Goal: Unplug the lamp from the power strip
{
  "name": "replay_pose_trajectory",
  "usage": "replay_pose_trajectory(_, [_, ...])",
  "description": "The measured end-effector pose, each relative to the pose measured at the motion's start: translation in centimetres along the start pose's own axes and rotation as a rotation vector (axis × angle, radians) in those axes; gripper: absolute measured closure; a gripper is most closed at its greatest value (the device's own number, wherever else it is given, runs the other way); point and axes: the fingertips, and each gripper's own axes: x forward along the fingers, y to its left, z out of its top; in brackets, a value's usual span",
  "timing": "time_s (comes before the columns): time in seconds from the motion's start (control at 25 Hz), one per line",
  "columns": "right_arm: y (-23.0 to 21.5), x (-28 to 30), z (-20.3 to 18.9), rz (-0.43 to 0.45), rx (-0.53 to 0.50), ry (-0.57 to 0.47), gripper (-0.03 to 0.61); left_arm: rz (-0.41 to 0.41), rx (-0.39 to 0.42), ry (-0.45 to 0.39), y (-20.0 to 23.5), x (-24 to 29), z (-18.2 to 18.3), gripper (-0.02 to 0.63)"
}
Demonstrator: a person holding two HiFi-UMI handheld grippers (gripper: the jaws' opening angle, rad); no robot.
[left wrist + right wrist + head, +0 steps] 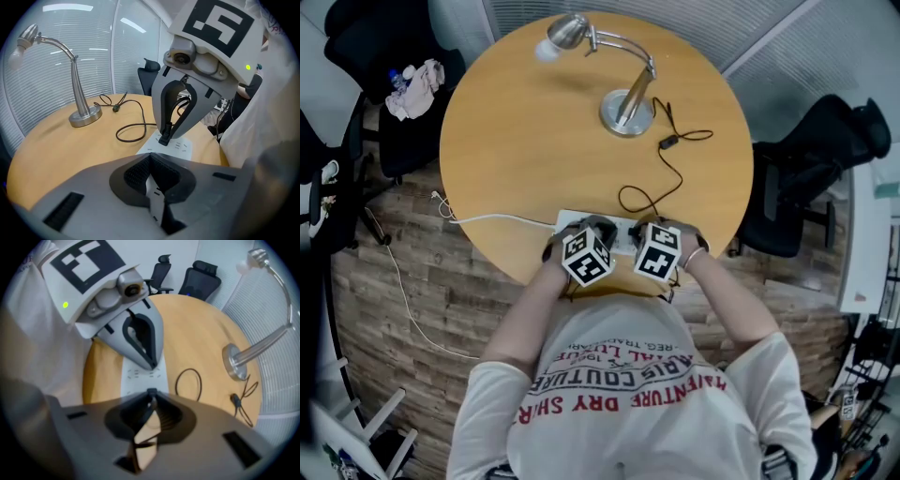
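Observation:
A silver desk lamp (626, 103) stands at the far side of the round wooden table (516, 141). Its thin black cord (652, 192) loops back to a white power strip (623, 234) at the near edge. In the left gripper view a black plug (165, 137) sits upright in the power strip (180, 146), and my right gripper (165, 133) is shut on it from above. My left gripper (152, 364) is shut, its tips resting on the power strip (140, 378) right beside the plug (151, 393). In the head view both marker cubes hide the jaws.
The strip's white cable (487, 220) runs off the table's left edge to the floor. The cord's in-line switch (668, 142) lies near the lamp base. Black office chairs stand at the right (806, 178) and at the far left (403, 103).

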Motion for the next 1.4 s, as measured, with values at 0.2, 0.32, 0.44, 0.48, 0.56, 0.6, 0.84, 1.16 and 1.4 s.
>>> replay_pose_trajectory(0.2, [-0.1,-0.1,-0.1,-0.009,-0.008,0.005,0.506,0.022,0.011,0.003,0.2,0.3,0.1,0.586])
replay_pose_trajectory(0.32, [-0.8,-3.3,1.4,0.01,0.044,-0.089,0.508,0.025,0.022,0.012,0.2,0.3,-0.1,0.586])
replay_pose_trajectory(0.44, [-2.6,-6.8,2.5,-0.002,0.041,-0.104,0.508,0.03,0.023,0.017,0.3,0.2,-0.2,0.586])
replay_pose_trajectory(0.48, [-2.9,-7.3,2.6,-0.008,0.033,-0.099,0.508,0.033,0.023,0.018,0.3,0.2,-0.2,0.586])
replay_pose_trajectory(0.56, [-2.9,-7.7,2.5,-0.018,0.034,-0.1,0.508,0.039,0.027,0.017,0.2,0.2,-0.1,0.586])
replay_pose_trajectory(0.6, [-2.8,-7.6,2.4,-0.02,0.041,-0.104,0.508,0.041,0.03,0.016,0.2,0.3,-0.1,0.586])
replay_pose_trajectory(0.84, [-2.2,-8.4,2.8,-0.064,0.136,-0.231,0.506,0.07,0.062,0.003,0.1,0.2,-0.2,0.586])
replay_pose_trajectory(1.16, [-3.7,-13.3,3.6,-0.209,0.438,-0.593,0.506,0.132,0.065,-0.031,0.6,-1.4,-0.1,0.586])
replay_pose_trajectory(1.4, [-4.8,-17.4,3.4,-0.326,0.596,-0.822,0.506,0.199,-0.067,-0.196,2.7,-6.5,3.5,0.586])
